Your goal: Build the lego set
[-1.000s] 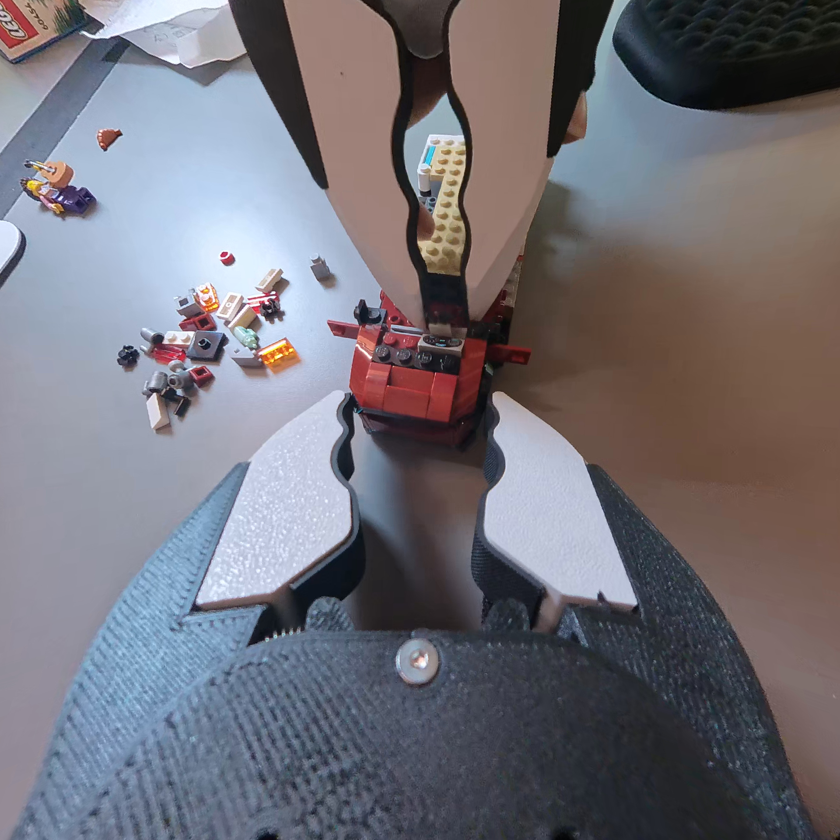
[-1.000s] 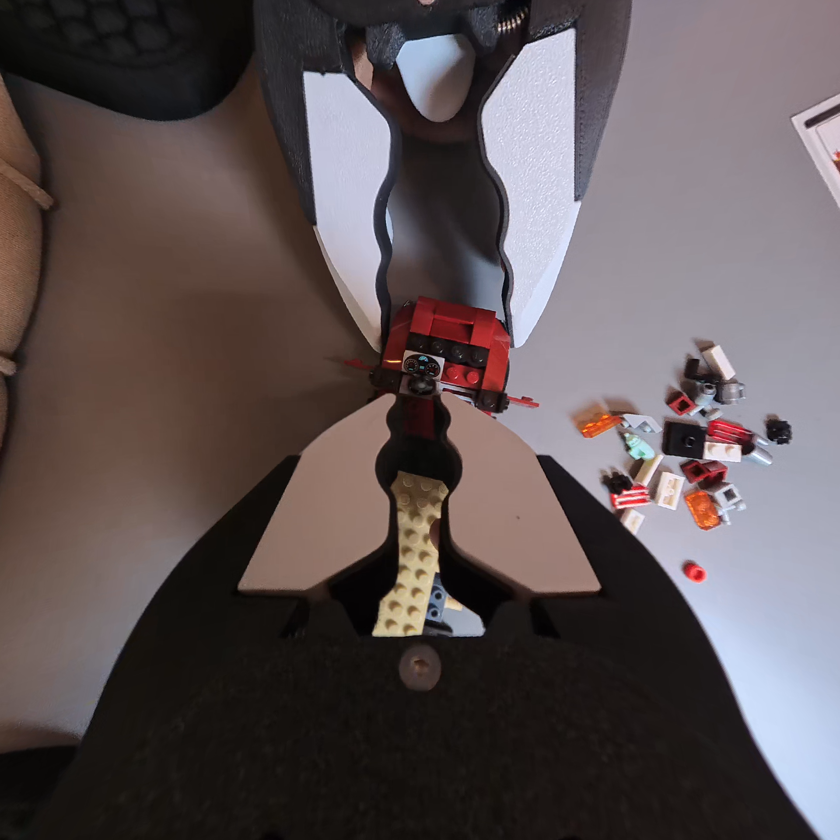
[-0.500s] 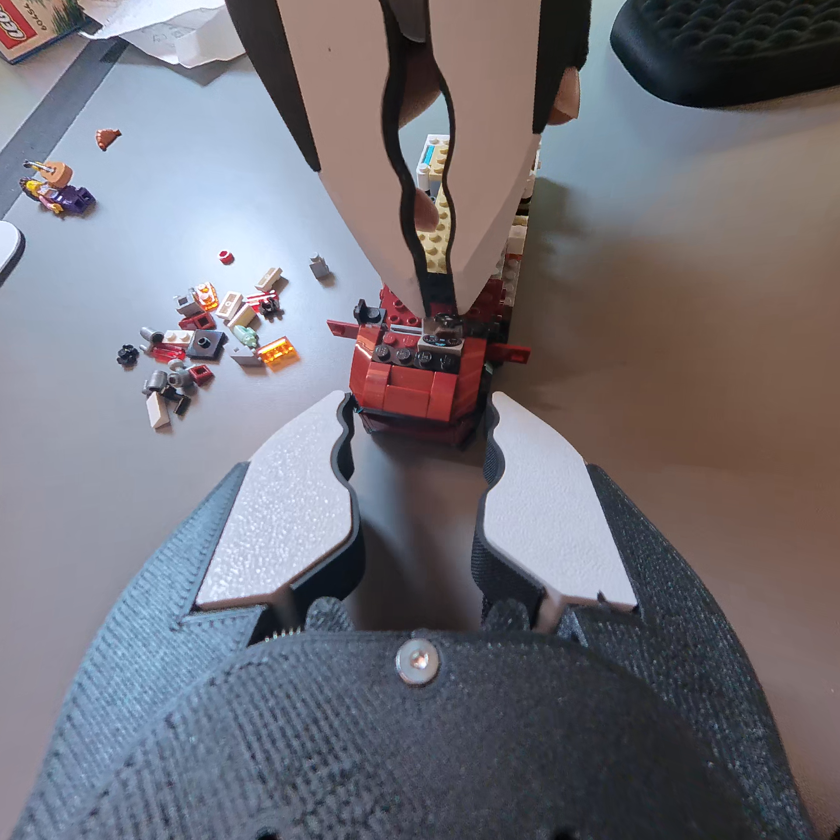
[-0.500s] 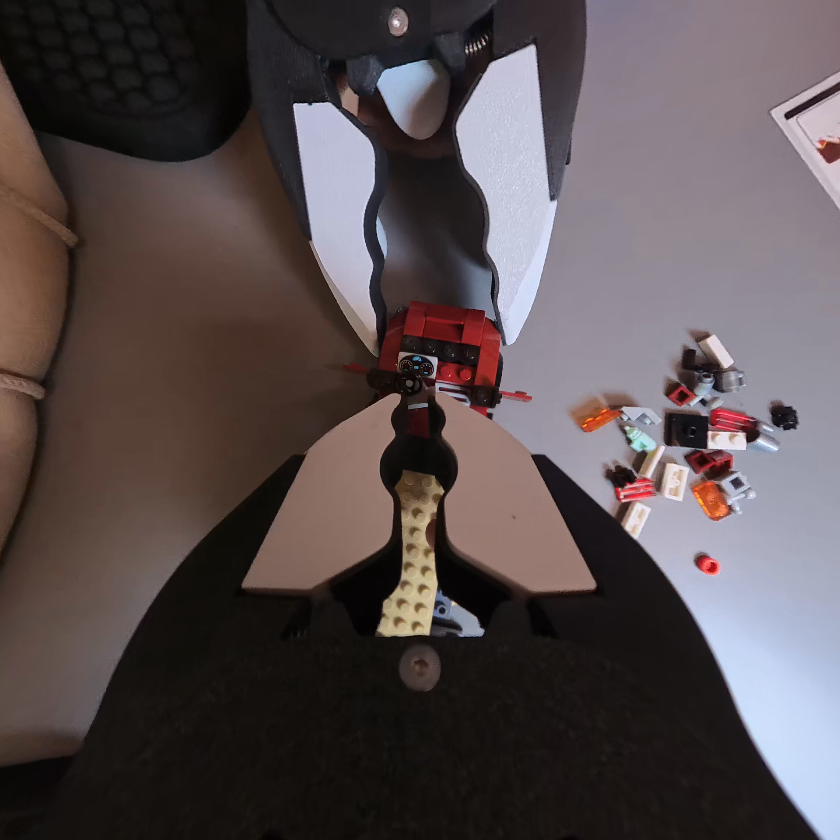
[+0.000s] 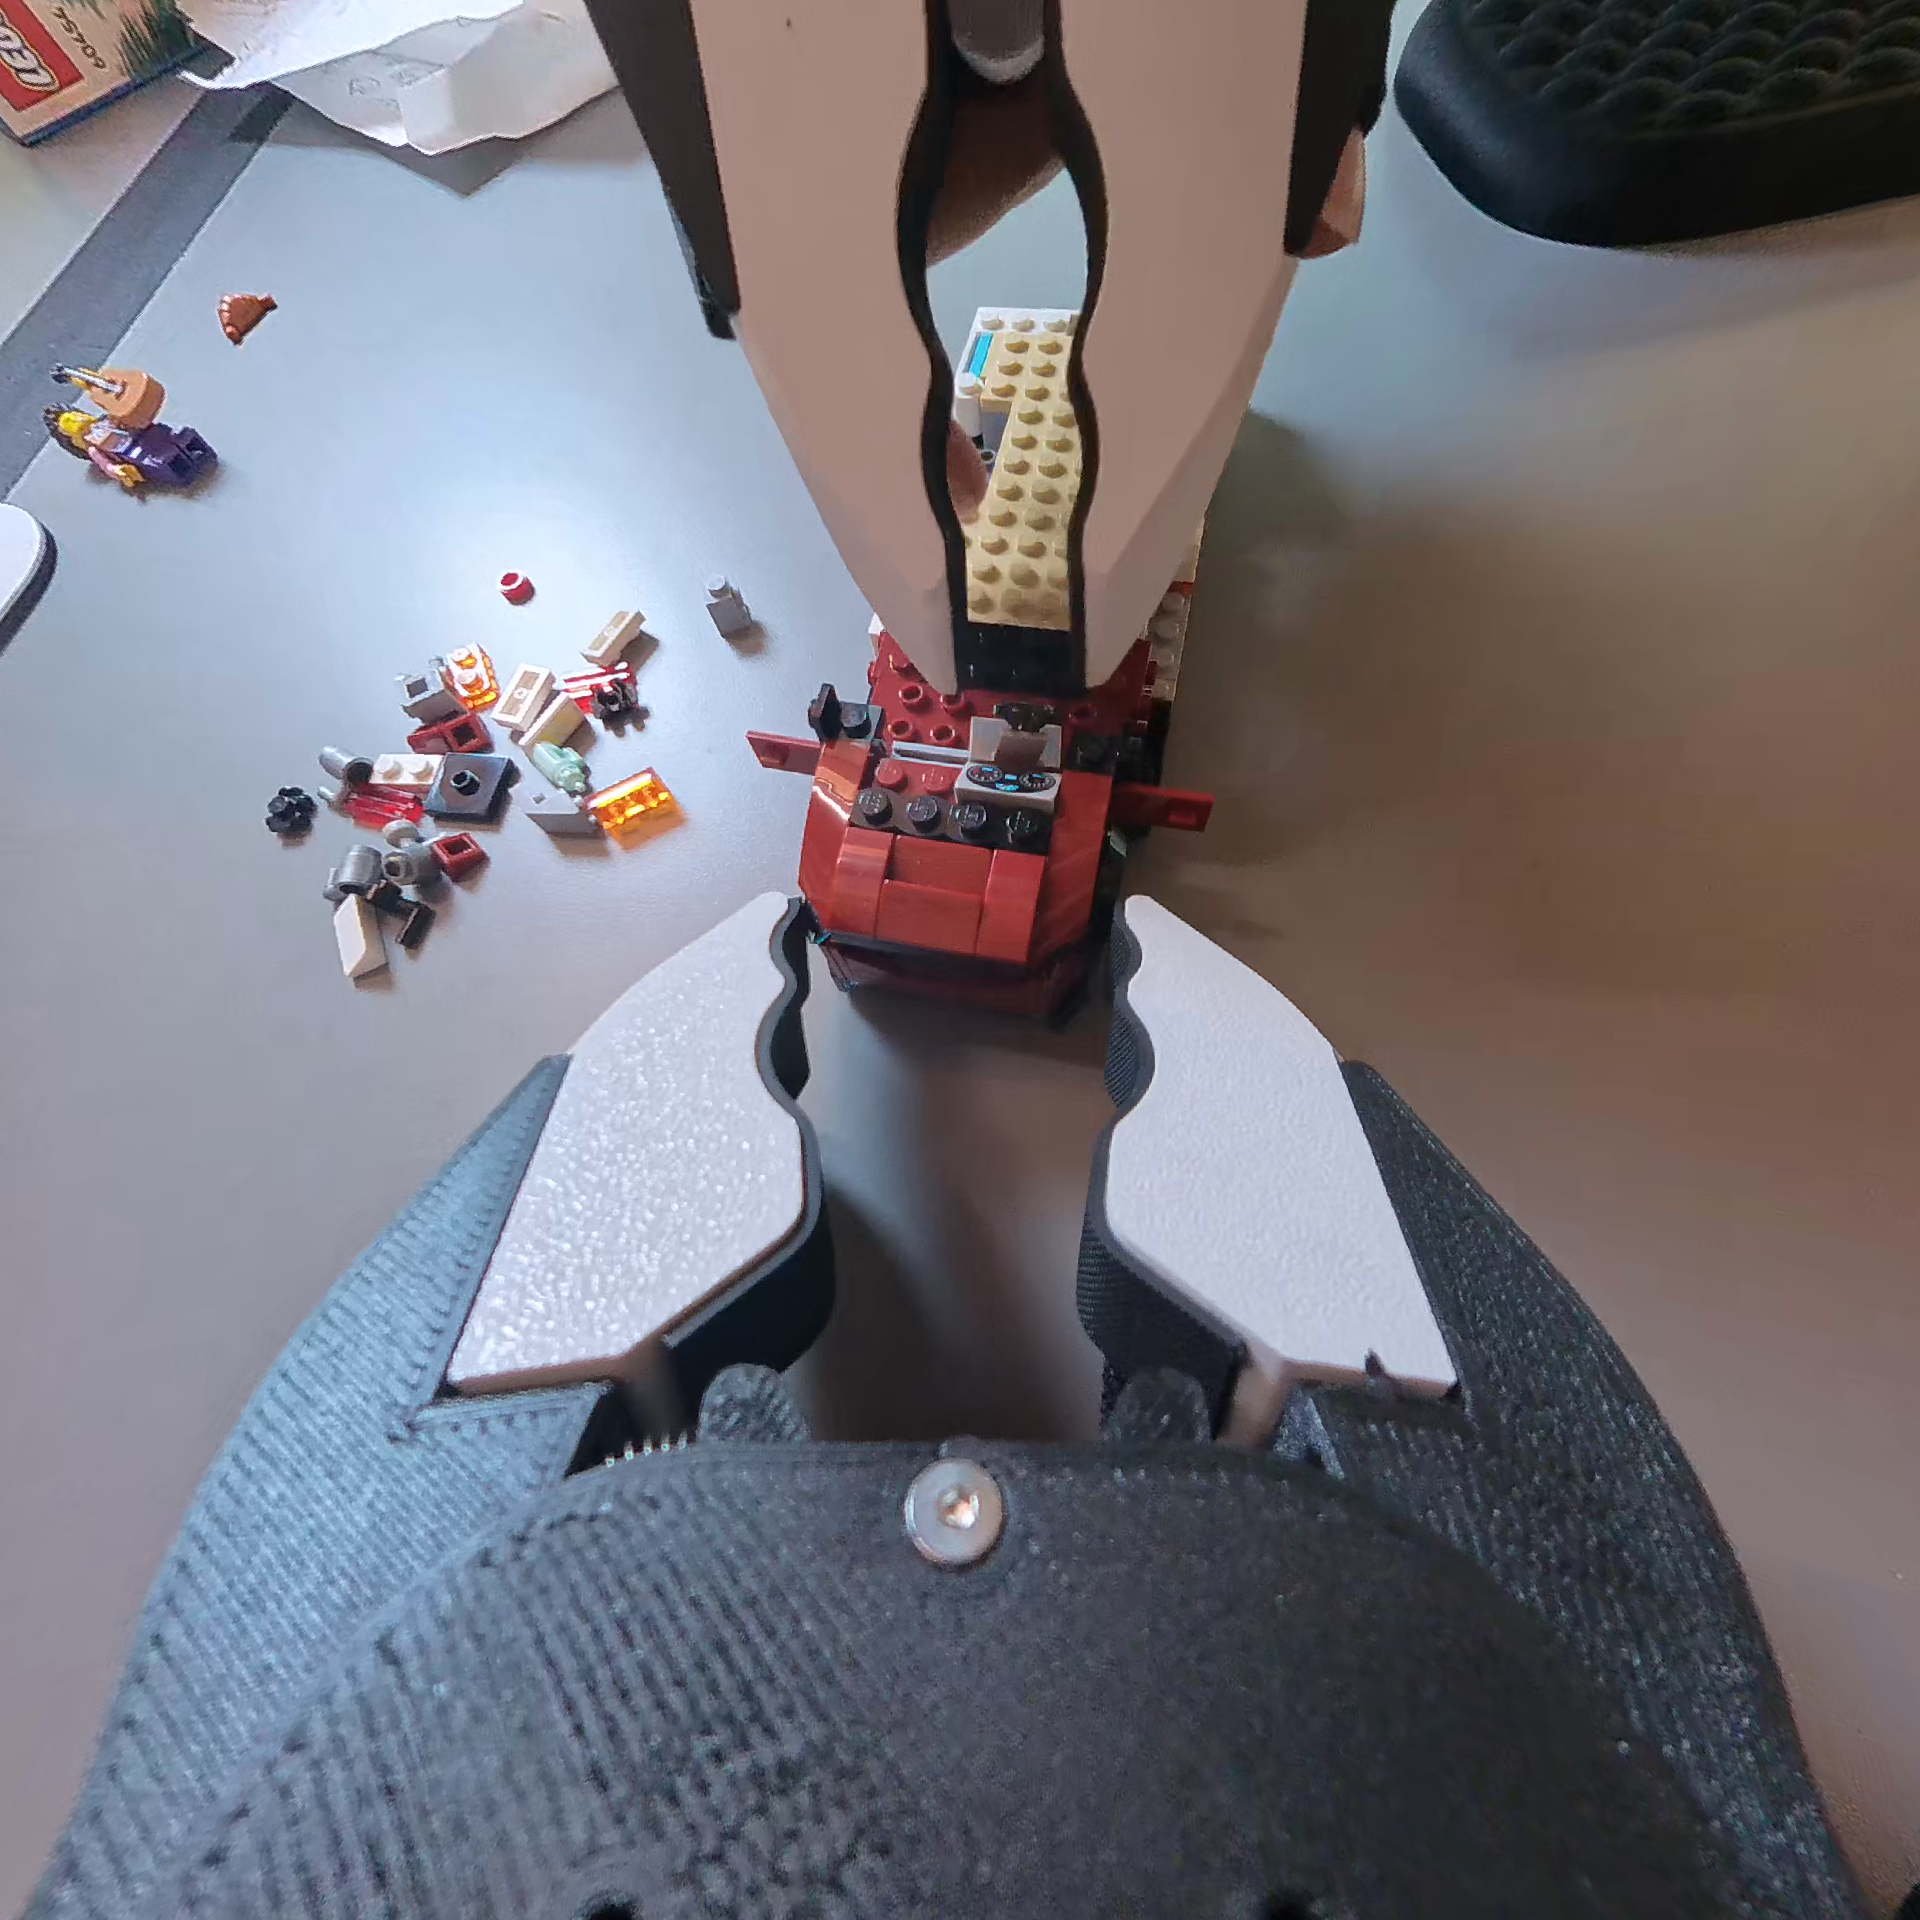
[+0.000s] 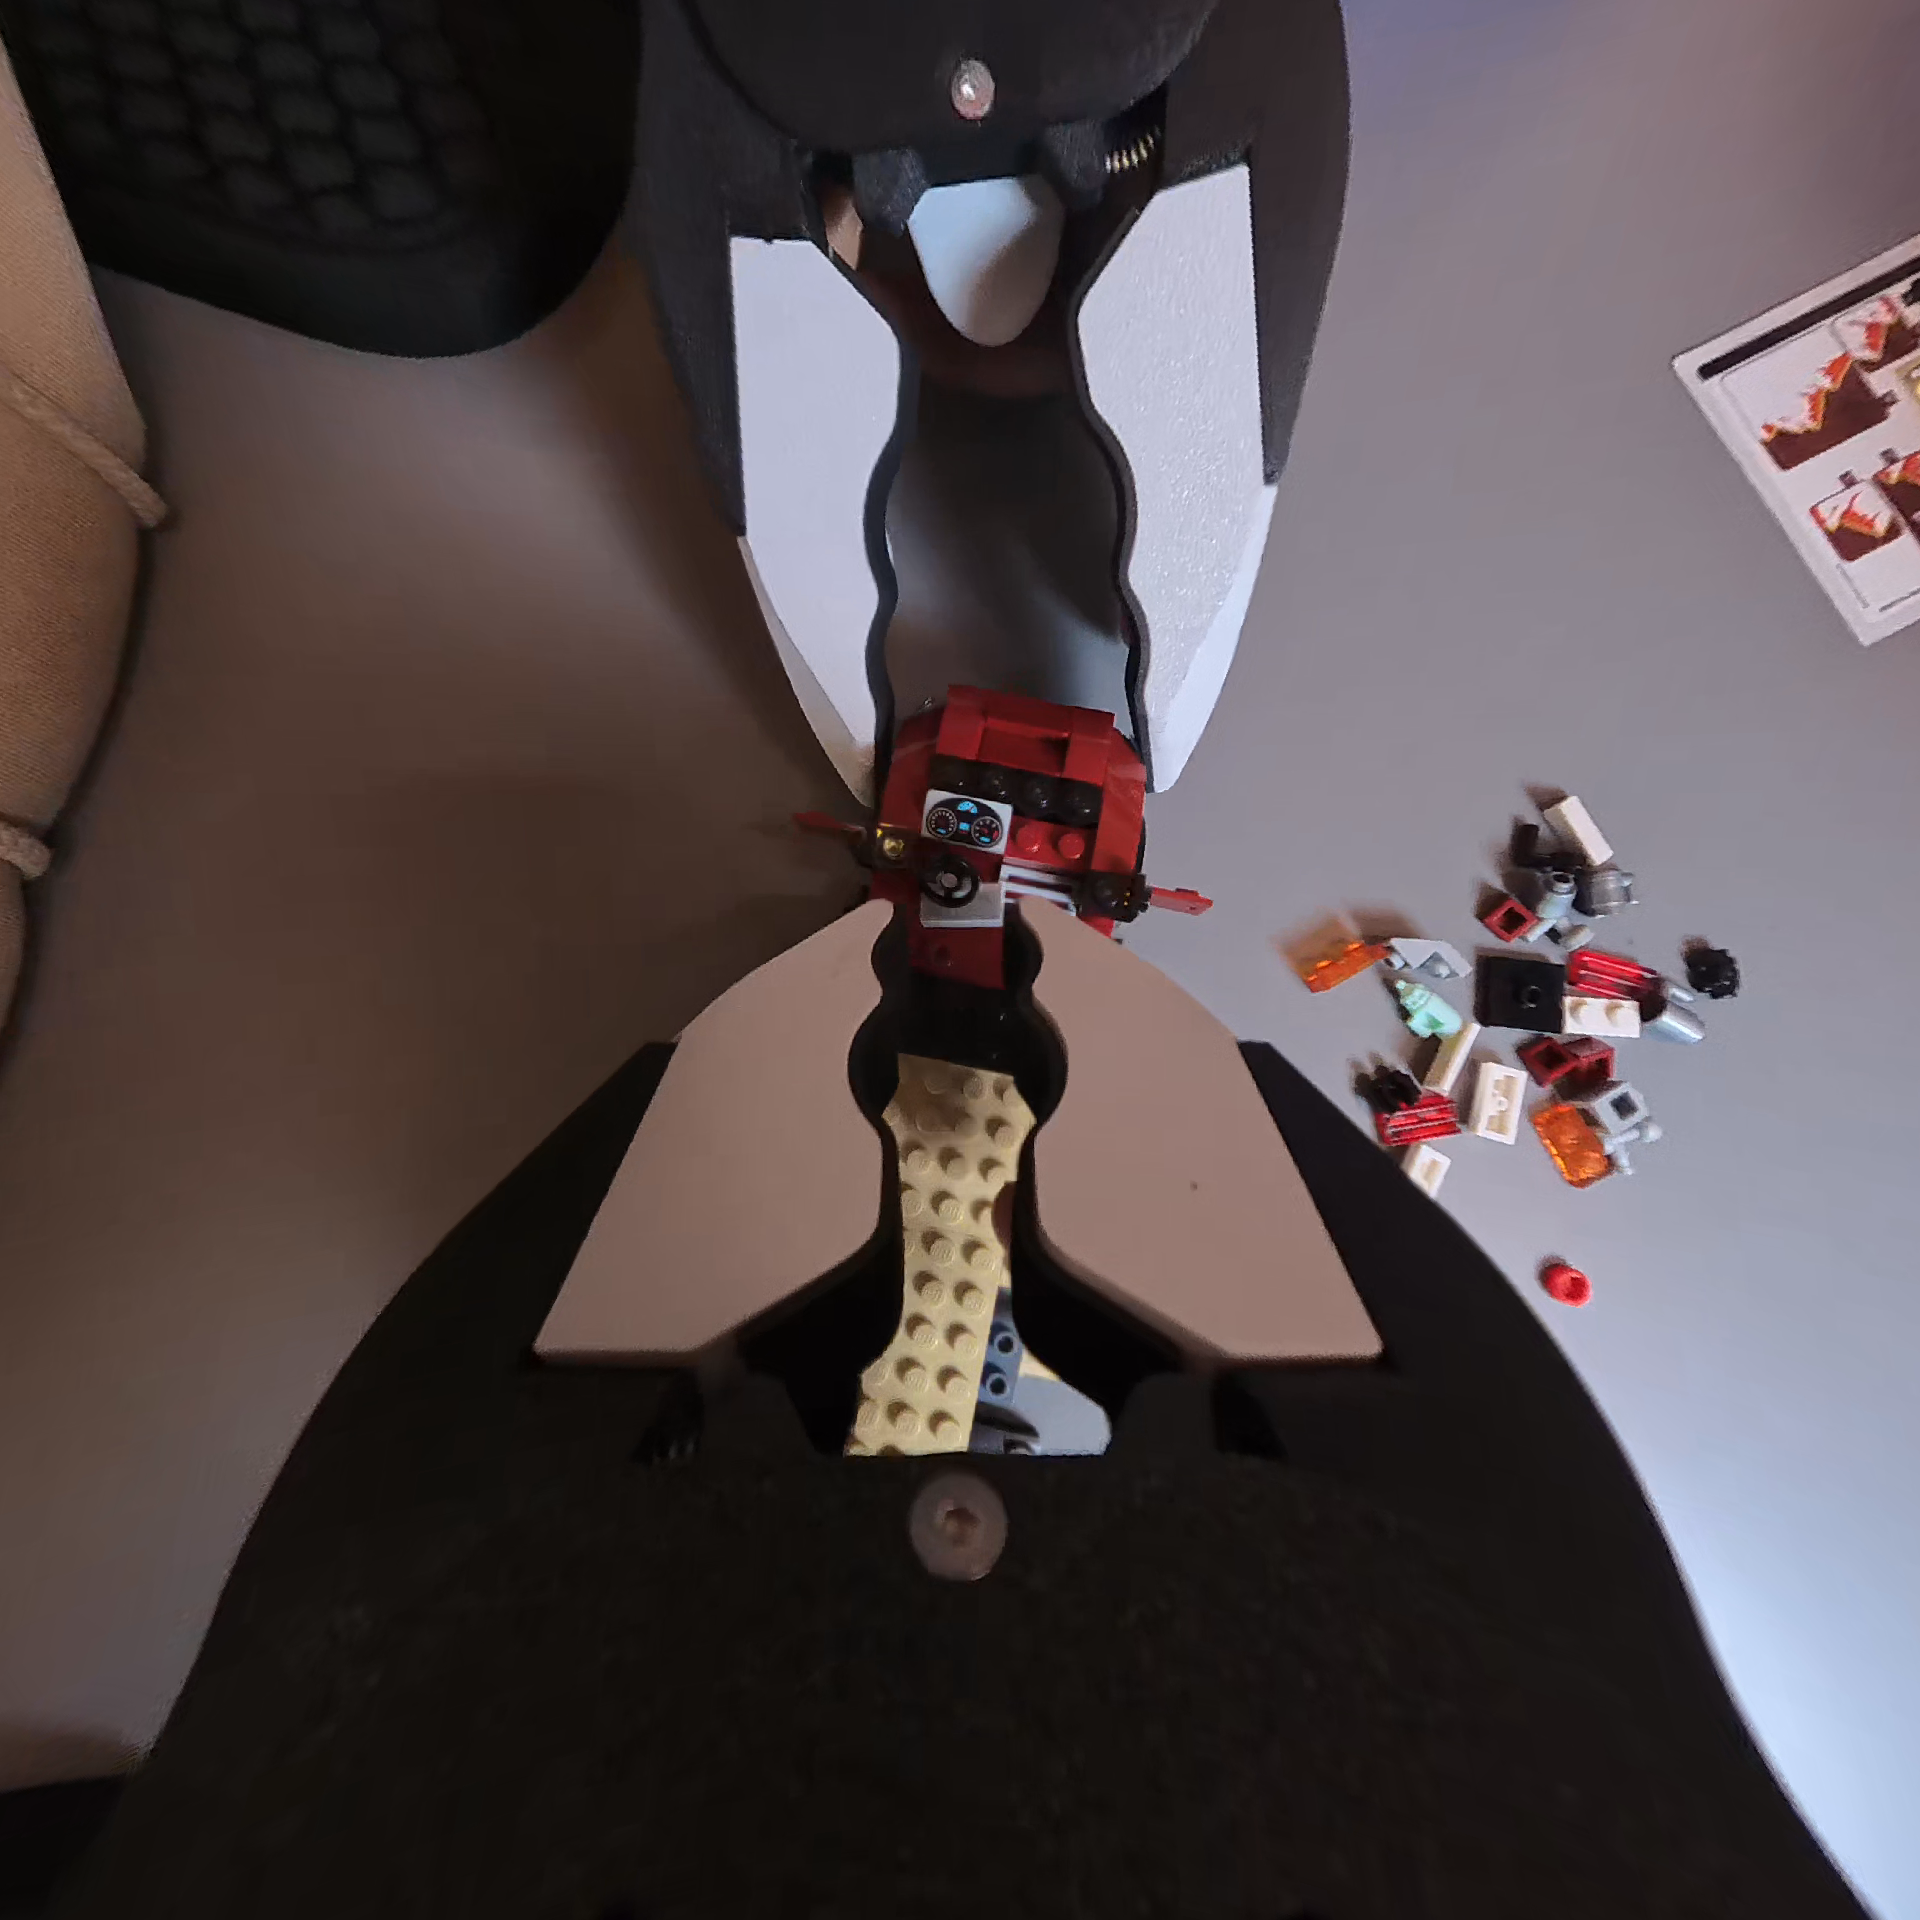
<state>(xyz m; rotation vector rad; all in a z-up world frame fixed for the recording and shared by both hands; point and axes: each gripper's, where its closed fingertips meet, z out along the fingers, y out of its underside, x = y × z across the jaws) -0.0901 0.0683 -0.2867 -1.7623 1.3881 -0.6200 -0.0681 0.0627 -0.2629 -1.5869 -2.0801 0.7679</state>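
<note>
The red brick car (image 5: 951, 862) is set on the grey table (image 5: 1507, 727); its front end is gripped by the L gripper (image 5: 956, 935), pads pressed on both sides. The R gripper (image 6: 951, 914) is narrowly parted w/ nothing held, just above the steering-wheel piece (image 6: 956, 888). Loose bricks (image 5: 468, 769) are scattered nearby.

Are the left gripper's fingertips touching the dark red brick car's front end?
Touching. In the left wrist view, the left gripper has both fingertips flush against the sides of the dark red brick car, with no table showing between.
</note>
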